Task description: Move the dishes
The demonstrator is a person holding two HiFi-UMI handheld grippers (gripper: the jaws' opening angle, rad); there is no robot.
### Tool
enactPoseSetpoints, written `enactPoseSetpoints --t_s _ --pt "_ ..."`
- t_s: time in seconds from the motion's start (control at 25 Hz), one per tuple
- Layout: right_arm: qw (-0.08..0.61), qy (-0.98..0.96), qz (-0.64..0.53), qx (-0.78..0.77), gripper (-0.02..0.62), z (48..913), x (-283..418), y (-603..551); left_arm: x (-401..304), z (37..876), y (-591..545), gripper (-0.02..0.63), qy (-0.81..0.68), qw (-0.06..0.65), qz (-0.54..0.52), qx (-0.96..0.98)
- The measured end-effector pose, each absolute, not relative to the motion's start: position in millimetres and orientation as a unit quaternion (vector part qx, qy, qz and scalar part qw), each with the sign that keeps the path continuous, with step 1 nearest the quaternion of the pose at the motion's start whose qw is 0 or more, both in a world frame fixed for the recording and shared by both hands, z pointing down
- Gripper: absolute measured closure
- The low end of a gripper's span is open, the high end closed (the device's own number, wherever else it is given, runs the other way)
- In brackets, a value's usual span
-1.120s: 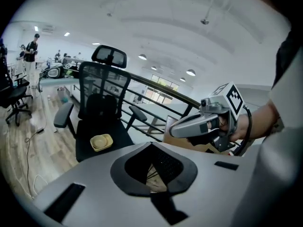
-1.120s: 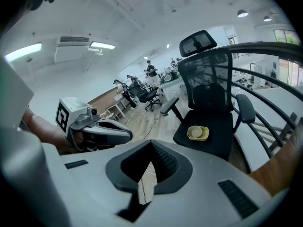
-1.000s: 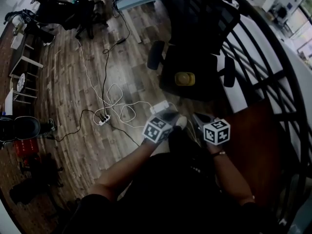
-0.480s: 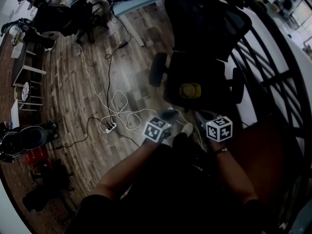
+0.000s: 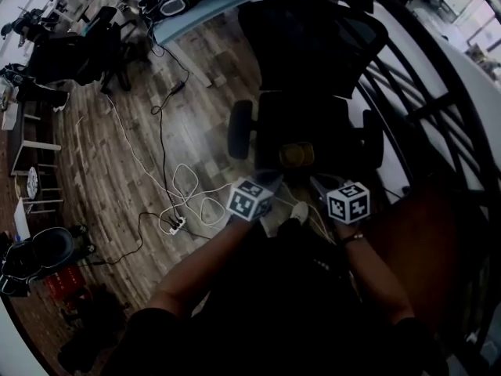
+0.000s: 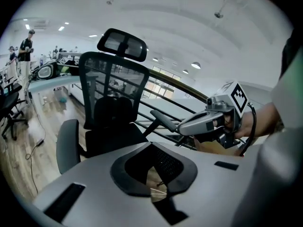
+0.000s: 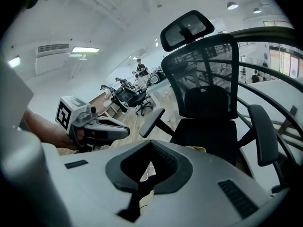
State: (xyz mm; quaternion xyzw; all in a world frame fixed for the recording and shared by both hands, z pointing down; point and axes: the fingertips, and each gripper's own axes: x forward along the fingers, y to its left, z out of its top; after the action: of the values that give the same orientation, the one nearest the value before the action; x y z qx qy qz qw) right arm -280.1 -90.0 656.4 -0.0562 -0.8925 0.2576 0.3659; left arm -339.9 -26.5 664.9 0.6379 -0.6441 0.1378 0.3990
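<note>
No dishes show in any view. My left gripper (image 5: 270, 181) and right gripper (image 5: 317, 183) are held side by side in front of the person, above a wooden floor. Both point at a black mesh office chair (image 5: 305, 124) just ahead. Each is shut with nothing between its jaws. In the left gripper view the right gripper (image 6: 152, 112) tapers to a closed tip. In the right gripper view the left gripper (image 7: 128, 131) looks the same. A small yellow object (image 5: 296, 155) lies on the chair's seat, and its edge (image 7: 196, 149) shows in the right gripper view.
White and black cables with a power strip (image 5: 174, 225) trail over the floor at the left. A curved black railing (image 5: 423, 108) runs along the right, with a brown tabletop (image 5: 415, 241) below it. A blue-topped desk (image 5: 196, 6) and more chairs (image 5: 70, 53) stand farther back.
Both grippers have moved forward with the person. The black chair and the yellow object on its seat are now closer to the gripper tips. Both grippers stay shut.
</note>
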Motion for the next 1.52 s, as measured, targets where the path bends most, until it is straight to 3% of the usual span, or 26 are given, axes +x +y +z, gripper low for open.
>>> enactPoseSetpoints --t_s 0.88,1.52 --pt "0.339 -0.864 0.327 0.175 0.584 670.8 -333.8 -66.5 -401.8 680.5 -20.8 0.617 -0.471 0.402 0.184 0.763" --pt "0.422 -0.840 0.328 0.092 0.574 788.0 -335.7 -136.4 -403.7 749.2 -76.1 0.615 -0.534 0.463 0.177 0.685"
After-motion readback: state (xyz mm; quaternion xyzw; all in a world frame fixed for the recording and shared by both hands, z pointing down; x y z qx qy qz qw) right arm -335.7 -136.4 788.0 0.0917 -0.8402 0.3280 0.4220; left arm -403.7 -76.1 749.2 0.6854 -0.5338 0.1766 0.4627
